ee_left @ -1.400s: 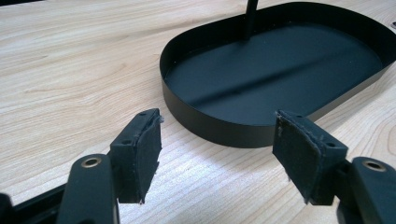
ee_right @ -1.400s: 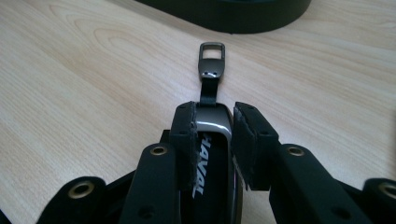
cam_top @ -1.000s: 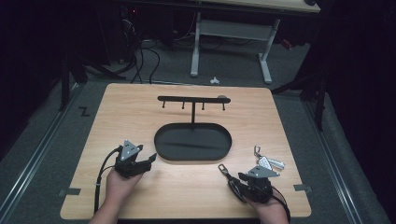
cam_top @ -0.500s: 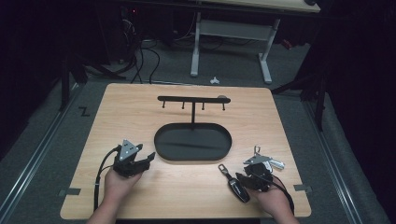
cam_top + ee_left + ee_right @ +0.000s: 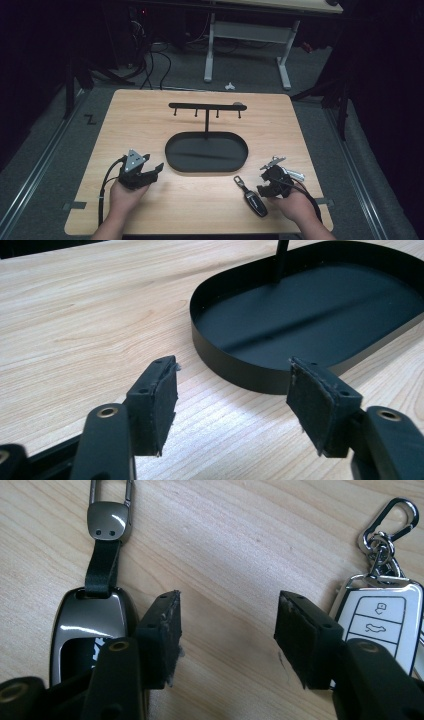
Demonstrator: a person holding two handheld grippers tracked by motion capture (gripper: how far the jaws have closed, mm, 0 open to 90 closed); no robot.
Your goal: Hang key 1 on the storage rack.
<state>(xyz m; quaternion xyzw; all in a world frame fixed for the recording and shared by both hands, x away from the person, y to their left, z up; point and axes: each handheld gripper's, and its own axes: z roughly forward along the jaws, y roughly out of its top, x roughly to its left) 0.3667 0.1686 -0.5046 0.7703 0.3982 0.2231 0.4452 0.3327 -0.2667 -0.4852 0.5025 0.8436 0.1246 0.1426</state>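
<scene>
Hovering wide open and empty between dark key fob (image 5: 87, 630) and white key fob (image 5: 380, 625), right claw (image 5: 227, 640) could nudge either; left claw (image 5: 232, 405) gapes empty too.

My right gripper (image 5: 227, 635) hides the lower ends of the dark key fob (image 5: 87, 625) and white key fob (image 5: 380, 615).

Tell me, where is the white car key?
In the right gripper view, the white car key fob with silver clip lies on the wooden table, just right of the open right gripper.

Two key fobs: dark fob (image 5: 255, 202); white fob (image 5: 378, 621); one tray (image 5: 172, 155); one table (image 5: 135, 115).
</scene>
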